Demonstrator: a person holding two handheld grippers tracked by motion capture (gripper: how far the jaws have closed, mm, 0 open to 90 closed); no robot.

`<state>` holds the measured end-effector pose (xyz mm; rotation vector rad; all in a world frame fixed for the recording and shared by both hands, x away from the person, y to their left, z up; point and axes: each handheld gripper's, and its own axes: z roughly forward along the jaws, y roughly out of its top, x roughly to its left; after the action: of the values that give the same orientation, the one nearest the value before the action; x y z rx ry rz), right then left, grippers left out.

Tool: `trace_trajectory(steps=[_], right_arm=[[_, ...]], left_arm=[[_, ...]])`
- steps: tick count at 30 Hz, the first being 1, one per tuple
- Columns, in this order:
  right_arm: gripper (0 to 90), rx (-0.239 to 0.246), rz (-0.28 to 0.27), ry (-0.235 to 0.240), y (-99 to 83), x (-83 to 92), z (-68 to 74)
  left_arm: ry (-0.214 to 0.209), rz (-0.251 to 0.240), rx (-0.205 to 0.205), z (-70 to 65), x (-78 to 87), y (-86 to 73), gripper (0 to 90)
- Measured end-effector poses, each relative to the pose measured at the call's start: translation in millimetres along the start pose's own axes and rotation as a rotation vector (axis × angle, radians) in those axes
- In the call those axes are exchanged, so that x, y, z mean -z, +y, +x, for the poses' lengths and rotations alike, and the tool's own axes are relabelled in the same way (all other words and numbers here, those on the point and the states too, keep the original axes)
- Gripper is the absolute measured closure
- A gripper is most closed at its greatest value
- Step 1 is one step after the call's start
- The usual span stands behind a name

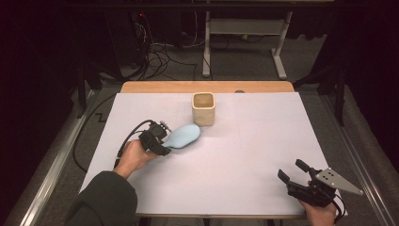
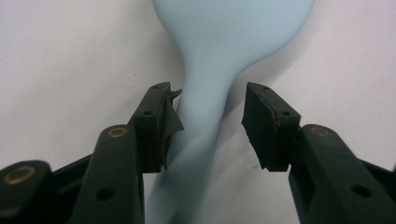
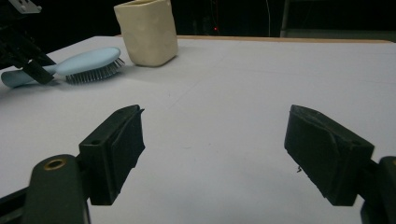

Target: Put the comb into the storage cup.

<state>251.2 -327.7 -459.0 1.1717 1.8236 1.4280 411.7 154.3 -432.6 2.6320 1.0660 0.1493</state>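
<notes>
A light blue hairbrush (image 1: 184, 135) lies bristles down on the white sheet, left of centre, its head toward a cream square cup (image 1: 203, 109). My left gripper (image 1: 167, 140) straddles the brush handle (image 2: 205, 116). One pad (image 2: 170, 126) touches the handle, while the other pad (image 2: 264, 126) stands off it with a visible gap. My right gripper (image 1: 291, 169) rests low at the front right, open, with nothing between its fingers (image 3: 212, 144). From there the hairbrush (image 3: 88, 63), the cup (image 3: 147, 30) and the left gripper (image 3: 23, 56) appear far off at the upper left.
A white sheet (image 1: 244, 155) covers most of the wooden table (image 1: 207, 86). The cup stands upright near the back edge. Dark floor with cables and a desk frame (image 1: 244, 28) lies beyond the table. A metal rail (image 1: 51, 165) runs along the left side.
</notes>
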Motion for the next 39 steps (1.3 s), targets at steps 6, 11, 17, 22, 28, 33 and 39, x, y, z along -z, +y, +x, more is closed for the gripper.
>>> trace_trajectory(steps=[6, 11, 17, 22, 28, 33, 39], right_arm=[[20.1, 0.003, 0.002, 0.0, 0.1, 0.1, 0.3], [20.1, 0.003, 0.005, 0.001, -0.1, -0.5, 0.0], [20.4, 0.008, 0.0, 0.0, -0.1, 0.5, 0.4], [20.4, 0.009, 0.005, -0.001, -0.1, -0.2, 0.6], [20.4, 0.009, 0.009, -0.003, -0.2, -0.2, 1.0], [20.5, 0.009, 0.009, -0.002, -0.3, -0.3, 1.0], [20.6, 0.012, 0.003, -0.002, -0.2, 0.4, 0.7]], left_arm=[[0.003, 0.003, 0.0, -1.5, -2.1, 2.3, 53.9], [-0.002, 0.001, 0.003, -0.7, -4.5, 3.7, 53.9], [0.014, 0.001, 0.009, -2.8, -8.3, 7.2, 55.1], [0.01, -0.004, 0.013, -1.8, -9.8, 7.8, 56.8], [0.005, -0.014, 0.018, -1.9, -11.3, 9.2, 58.0], [0.002, -0.014, 0.012, -2.5, -11.7, 9.3, 60.1], [0.001, 0.009, 0.0, -5.8, -11.6, 12.4, 67.0]])
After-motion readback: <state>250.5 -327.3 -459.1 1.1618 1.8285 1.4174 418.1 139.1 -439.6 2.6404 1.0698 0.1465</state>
